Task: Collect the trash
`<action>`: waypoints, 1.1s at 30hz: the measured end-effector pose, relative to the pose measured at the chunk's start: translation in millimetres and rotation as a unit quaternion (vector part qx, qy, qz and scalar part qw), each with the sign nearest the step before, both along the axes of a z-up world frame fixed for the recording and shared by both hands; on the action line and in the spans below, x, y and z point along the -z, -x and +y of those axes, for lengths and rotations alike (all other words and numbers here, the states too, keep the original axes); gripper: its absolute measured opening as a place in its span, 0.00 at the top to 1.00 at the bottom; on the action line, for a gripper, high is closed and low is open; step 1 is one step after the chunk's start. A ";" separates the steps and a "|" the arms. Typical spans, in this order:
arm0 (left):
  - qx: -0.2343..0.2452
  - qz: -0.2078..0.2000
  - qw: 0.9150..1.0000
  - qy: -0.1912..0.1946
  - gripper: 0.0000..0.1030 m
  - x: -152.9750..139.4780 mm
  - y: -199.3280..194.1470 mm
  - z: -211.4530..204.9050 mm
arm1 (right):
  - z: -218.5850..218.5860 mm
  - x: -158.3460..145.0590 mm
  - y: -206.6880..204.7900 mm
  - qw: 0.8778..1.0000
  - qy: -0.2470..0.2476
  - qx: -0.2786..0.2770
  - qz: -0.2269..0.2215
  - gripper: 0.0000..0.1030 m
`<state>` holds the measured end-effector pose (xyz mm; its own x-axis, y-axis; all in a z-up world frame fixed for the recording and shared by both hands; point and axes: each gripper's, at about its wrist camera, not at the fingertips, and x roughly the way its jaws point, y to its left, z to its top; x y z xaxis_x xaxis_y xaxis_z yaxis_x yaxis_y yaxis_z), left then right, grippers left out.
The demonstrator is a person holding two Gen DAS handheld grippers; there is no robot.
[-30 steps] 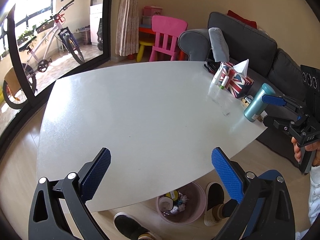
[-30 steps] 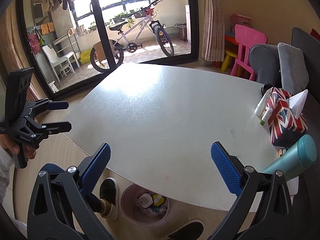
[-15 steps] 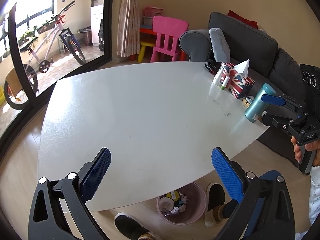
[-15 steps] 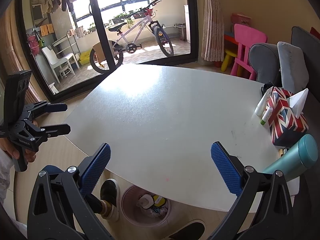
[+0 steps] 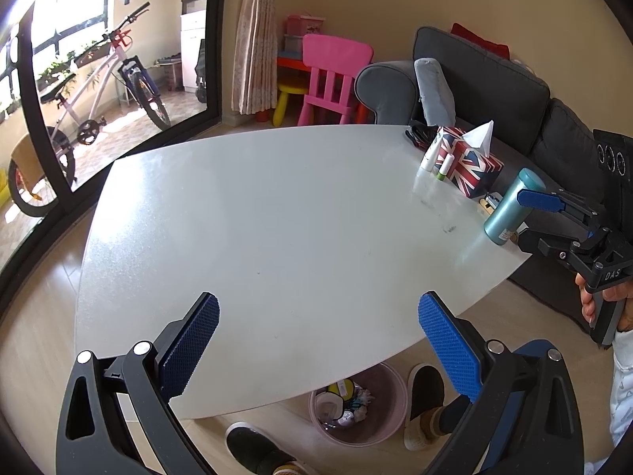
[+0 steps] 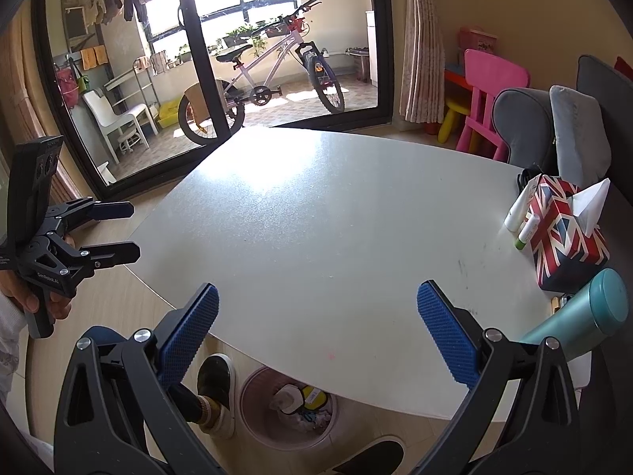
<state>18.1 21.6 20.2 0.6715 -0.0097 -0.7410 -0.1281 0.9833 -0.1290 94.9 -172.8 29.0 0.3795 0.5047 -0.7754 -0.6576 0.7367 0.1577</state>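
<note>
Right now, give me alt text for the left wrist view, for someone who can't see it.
An open left tool hovers over a white table, holding nothing. At the table's far right edge stand a flag-patterned tissue box and a teal bottle, with the open right tool beside the bottle. Under the near edge sits a pink bin holding trash.

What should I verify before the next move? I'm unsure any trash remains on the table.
1. Left gripper open, holding nothing: ok.
2. Right gripper open, holding nothing: ok.
3. Bin under the table edge, trash inside: ok.
4. Loose trash on the table: none visible; ok.
5. Tissue box, teal bottle, small tubes being trash: cannot tell.
</note>
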 end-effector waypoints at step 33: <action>0.003 0.000 1.000 0.003 0.06 -0.2 -2.5 -3.3 | -2.1 0.8 -1.3 1.000 0.000 0.002 0.002 0.04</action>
<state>20.6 18.3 20.4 0.6720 -0.0183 -0.7403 -0.1219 0.9833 -0.1349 96.2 -174.8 28.3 0.3785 0.5034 -0.7767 -0.6548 0.7387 0.1597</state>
